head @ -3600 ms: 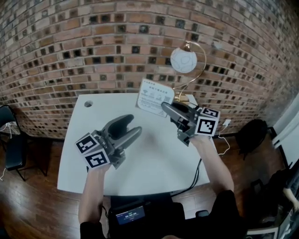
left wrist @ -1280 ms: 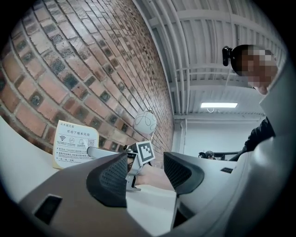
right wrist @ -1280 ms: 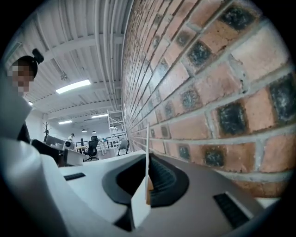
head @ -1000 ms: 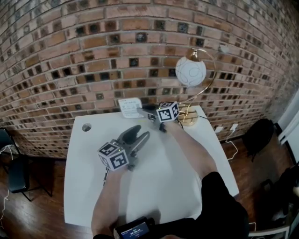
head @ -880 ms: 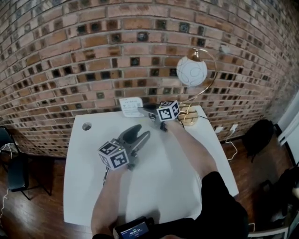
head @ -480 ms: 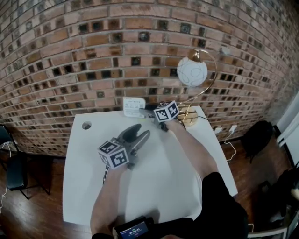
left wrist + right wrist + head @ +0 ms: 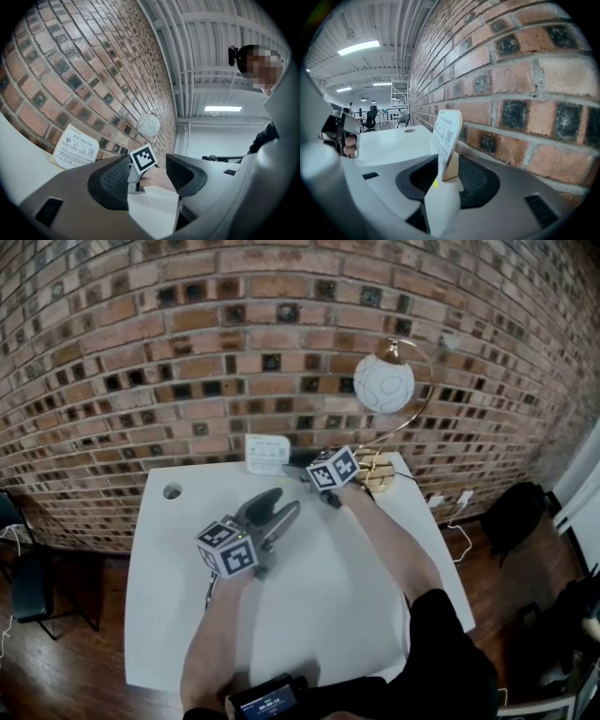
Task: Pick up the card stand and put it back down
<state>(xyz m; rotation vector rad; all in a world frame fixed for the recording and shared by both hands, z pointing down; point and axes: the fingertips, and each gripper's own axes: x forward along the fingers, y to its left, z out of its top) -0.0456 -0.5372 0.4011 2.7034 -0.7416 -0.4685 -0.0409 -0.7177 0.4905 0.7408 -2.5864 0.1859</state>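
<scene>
Your right gripper [image 7: 296,463] has just been opening its jaws. They now stand wide, with the white printed card stand on its tan backing [image 7: 447,136] upright between them, on the white table [image 7: 169,615] just beside the red brick wall [image 7: 187,352]. Withdraw crookedly and a pad could clip the card and topple it. Your left gripper [image 7: 278,504] hangs mid-table, jaws apart and empty. The stand's foot is hidden behind the jaws, so its footing is unclear.

The left gripper [image 7: 274,504] and the right gripper [image 7: 302,468] were smooth grey shells with dark ribbed pads [image 7: 112,178], each carrying a white cube [image 7: 228,549] of black square markers, and the person wore a short-sleeved black top [image 7: 441,643].
</scene>
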